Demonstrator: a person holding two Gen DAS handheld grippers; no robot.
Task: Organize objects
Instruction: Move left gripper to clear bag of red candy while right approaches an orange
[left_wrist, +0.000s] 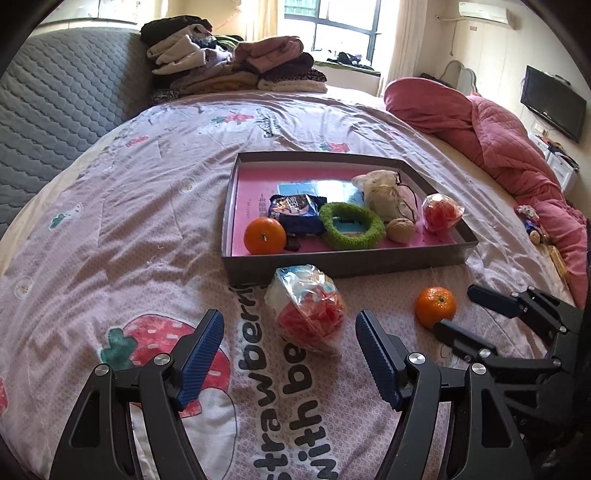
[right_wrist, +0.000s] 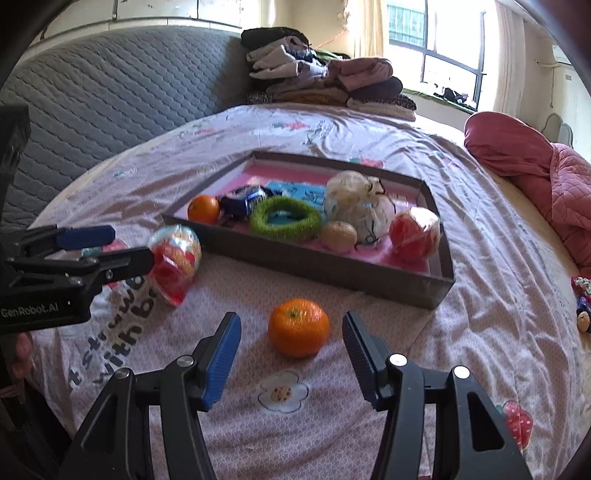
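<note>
A shallow grey box (left_wrist: 343, 264) with a pink floor lies on the bed and holds an orange (left_wrist: 265, 235), a dark snack packet (left_wrist: 295, 212), a green ring (left_wrist: 351, 224), a walnut (left_wrist: 400, 229), a pale pouch (left_wrist: 388, 195) and a red wrapped ball (left_wrist: 441, 213). A second red wrapped ball (left_wrist: 306, 308) lies on the sheet just ahead of my open left gripper (left_wrist: 290, 350). A second orange (right_wrist: 298, 328) lies between the open fingers of my right gripper (right_wrist: 290, 354). The box also shows in the right wrist view (right_wrist: 369, 275).
The bed has a pink strawberry-print sheet (left_wrist: 129, 229). Folded clothes (left_wrist: 236, 62) are stacked at the far end. A grey quilted headboard (left_wrist: 55, 96) is on the left. A red quilt (left_wrist: 498, 140) and small items (right_wrist: 583, 306) lie on the right.
</note>
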